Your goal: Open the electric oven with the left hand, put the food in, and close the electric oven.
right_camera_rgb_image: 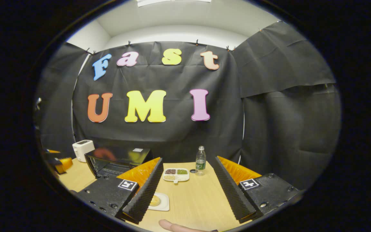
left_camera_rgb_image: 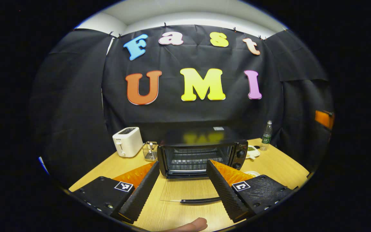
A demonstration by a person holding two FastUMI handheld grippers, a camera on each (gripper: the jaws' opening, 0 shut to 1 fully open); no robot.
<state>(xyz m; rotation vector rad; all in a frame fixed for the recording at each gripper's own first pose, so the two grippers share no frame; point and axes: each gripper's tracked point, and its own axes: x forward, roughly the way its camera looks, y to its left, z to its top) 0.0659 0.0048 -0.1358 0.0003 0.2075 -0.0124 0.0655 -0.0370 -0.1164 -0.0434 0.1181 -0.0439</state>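
The black electric oven [left_camera_rgb_image: 201, 151] stands at mid-table with its glass door [left_camera_rgb_image: 185, 190] folded down flat and the door handle [left_camera_rgb_image: 201, 200] nearest me. The wire rack inside is bare. My left gripper [left_camera_rgb_image: 182, 163] is open and wide, hovering above the lowered door and touching nothing. In the right gripper view the oven [right_camera_rgb_image: 118, 159] sits to the left. A yellowish round food item [right_camera_rgb_image: 155, 201] lies on a small white square plate [right_camera_rgb_image: 164, 206], partly behind one finger. My right gripper [right_camera_rgb_image: 188, 159] is open above the table, holding nothing.
A white toaster [left_camera_rgb_image: 127, 141] and a wire holder [left_camera_rgb_image: 150, 150] stand left of the oven. A divided snack tray [right_camera_rgb_image: 176, 174] and a water bottle [right_camera_rgb_image: 200, 165] sit at the back right. A fingertip [left_camera_rgb_image: 192, 225] shows at the bottom edge.
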